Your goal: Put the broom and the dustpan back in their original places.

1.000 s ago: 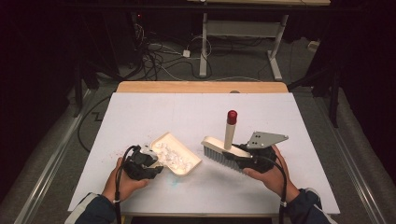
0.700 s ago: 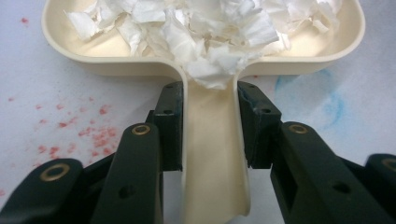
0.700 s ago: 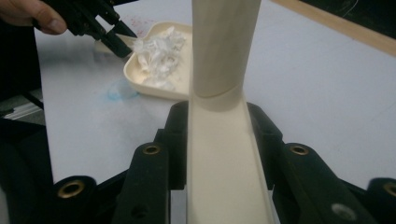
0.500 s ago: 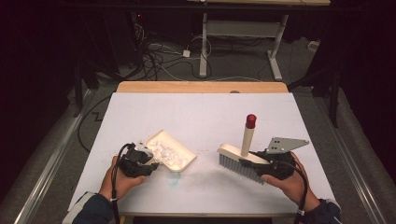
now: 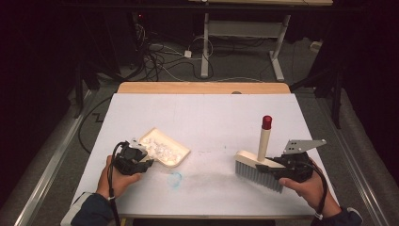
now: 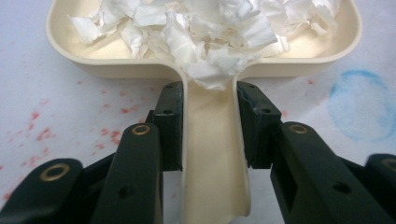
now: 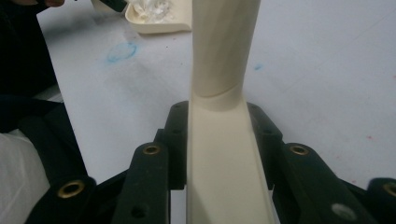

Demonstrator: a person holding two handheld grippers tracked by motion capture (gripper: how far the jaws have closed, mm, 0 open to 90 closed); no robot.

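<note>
A cream dustpan lies on the white table at the left, heaped with torn white paper scraps. My left gripper is shut on the dustpan's handle, its jaws pressing both sides. At the right, my right gripper is shut on the cream back of a hand brush. The brush's bristles point down at the table, and its handle with a red tip stands upright. In the right gripper view the brush back fills the space between the jaws.
The white table sheet carries a blue ring mark between pan and brush, and red specks beside the pan's handle. A wooden table edge runs along the far side. Cables and desk legs lie on the floor beyond.
My right gripper has carried the brush to the right, away from the dustpan. The left gripper and the dustpan have stayed where they were.
</note>
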